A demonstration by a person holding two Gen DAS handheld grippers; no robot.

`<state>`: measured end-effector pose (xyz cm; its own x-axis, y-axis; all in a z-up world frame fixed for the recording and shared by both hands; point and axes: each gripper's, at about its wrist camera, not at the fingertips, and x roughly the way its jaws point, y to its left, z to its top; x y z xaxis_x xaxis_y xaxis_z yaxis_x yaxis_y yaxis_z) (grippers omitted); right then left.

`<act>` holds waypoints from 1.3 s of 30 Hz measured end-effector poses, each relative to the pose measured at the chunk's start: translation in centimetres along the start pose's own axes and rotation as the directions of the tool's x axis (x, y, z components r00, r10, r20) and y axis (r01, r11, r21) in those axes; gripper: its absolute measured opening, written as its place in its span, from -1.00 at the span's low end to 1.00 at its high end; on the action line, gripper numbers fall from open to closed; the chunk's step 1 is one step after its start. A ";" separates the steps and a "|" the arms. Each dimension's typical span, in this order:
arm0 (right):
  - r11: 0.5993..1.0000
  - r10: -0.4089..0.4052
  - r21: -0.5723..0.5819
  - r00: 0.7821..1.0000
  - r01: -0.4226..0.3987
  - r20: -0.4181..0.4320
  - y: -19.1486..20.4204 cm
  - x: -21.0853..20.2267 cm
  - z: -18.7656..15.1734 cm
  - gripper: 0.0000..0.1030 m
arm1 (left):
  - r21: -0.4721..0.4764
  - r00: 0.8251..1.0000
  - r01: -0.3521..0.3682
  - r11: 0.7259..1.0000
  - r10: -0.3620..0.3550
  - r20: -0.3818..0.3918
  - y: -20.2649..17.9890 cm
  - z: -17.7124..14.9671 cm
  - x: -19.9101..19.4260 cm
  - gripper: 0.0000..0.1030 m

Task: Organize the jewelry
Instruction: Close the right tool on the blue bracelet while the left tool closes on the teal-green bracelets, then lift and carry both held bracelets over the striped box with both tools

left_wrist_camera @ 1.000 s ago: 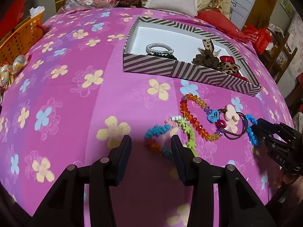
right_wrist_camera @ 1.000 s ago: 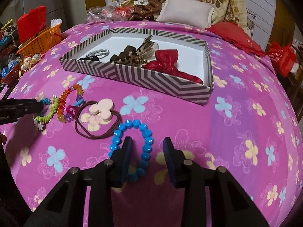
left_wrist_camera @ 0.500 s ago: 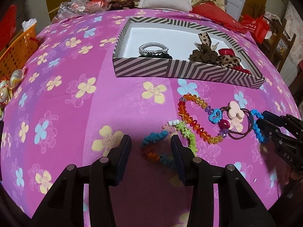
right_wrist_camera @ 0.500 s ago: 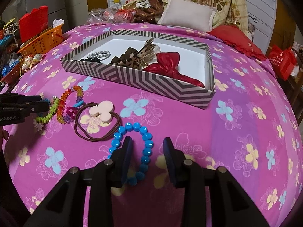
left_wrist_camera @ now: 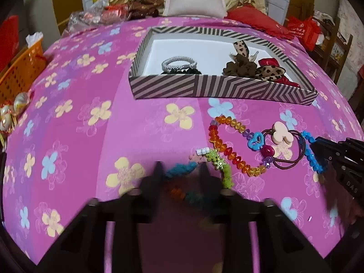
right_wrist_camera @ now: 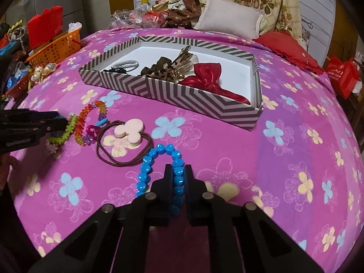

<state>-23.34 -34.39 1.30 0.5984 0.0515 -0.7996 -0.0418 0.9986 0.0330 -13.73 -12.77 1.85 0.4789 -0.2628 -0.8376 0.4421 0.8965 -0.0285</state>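
Landmark: the striped box [right_wrist_camera: 182, 93] on the pink flowered bed [right_wrist_camera: 295, 147]. Your right tool [right_wrist_camera: 178, 175], just in front of the box, has just closed and now pinches the blue bead bracelet [right_wrist_camera: 157, 159] by one side. Your left tool [left_wrist_camera: 182, 175], front-left of the box, has just been closing around the fuzzy multicolour bracelet [left_wrist_camera: 182, 170]; blur hides whether it grips

left claw [left_wrist_camera: 180, 173] – blurred, jaws just closing | right claw [right_wrist_camera: 178, 177] – clamped
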 end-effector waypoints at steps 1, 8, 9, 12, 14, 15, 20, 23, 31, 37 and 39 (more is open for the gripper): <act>1.000 0.024 0.007 1.000 -0.024 0.002 -0.1 -0.1 -0.1 -0.83 | 0.000 1.000 0.004 1.000 -0.004 0.002 0.0 0.0 0.0 -0.93; 0.999 0.030 0.016 0.999 -0.031 0.043 0.1 -1.7 0.1 -0.84 | -0.107 0.997 0.071 0.992 -0.068 0.032 1.3 0.2 -1.7 -0.95; 0.999 0.032 0.015 0.998 -0.033 0.057 0.1 -2.2 0.2 -0.84 | -0.111 0.997 0.075 0.991 -0.071 0.044 1.4 0.3 -2.2 -0.95; 0.999 0.032 0.007 0.996 -0.033 0.085 0.3 -3.5 0.8 -0.84 | -0.108 0.994 0.084 0.991 -0.075 0.083 1.3 0.8 -3.8 -0.95; 0.999 0.038 0.003 0.994 -0.039 0.101 0.5 -4.2 1.2 -0.84 | -0.105 0.992 0.083 0.991 -0.073 0.103 1.3 1.0 -4.7 -0.95; 0.999 0.038 0.000 0.993 -0.038 0.108 0.6 -4.4 1.3 -0.84 | -0.105 0.992 0.084 0.991 -0.073 0.107 1.2 1.1 -5.0 -0.95; 0.999 0.041 -0.015 0.991 -0.040 0.126 1.2 -5.4 1.7 -0.84 | -0.118 0.990 0.086 0.989 -0.071 0.124 1.3 1.3 -6.0 -0.95; 0.999 0.044 -0.016 0.990 -0.043 0.137 1.3 -5.9 1.9 -0.84 | -0.114 0.987 0.086 0.990 -0.070 0.143 1.2 1.4 -6.8 -0.95; 0.998 0.054 -0.025 0.983 -0.051 0.178 1.5 -7.7 2.6 -0.84 | -0.086 0.979 0.085 0.993 -0.067 0.190 0.6 2.0 -8.6 -0.95; 0.998 0.055 -0.041 0.979 -0.048 0.196 2.0 -8.5 3.1 -0.84 | -0.063 0.977 0.072 0.995 -0.057 0.207 0.0 2.5 -9.2 -0.95; 0.998 0.054 -0.043 0.979 -0.047 0.199 2.1 -8.6 3.3 -0.84 | -0.055 0.976 0.063 0.997 -0.050 0.213 -0.2 2.7 -9.4 -0.95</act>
<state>-25.91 -32.68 10.23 0.7423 0.1073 -0.6614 -0.1039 0.9936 0.0445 -16.26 -11.48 11.21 0.6070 -0.3773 -0.6994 0.4292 0.8964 -0.1111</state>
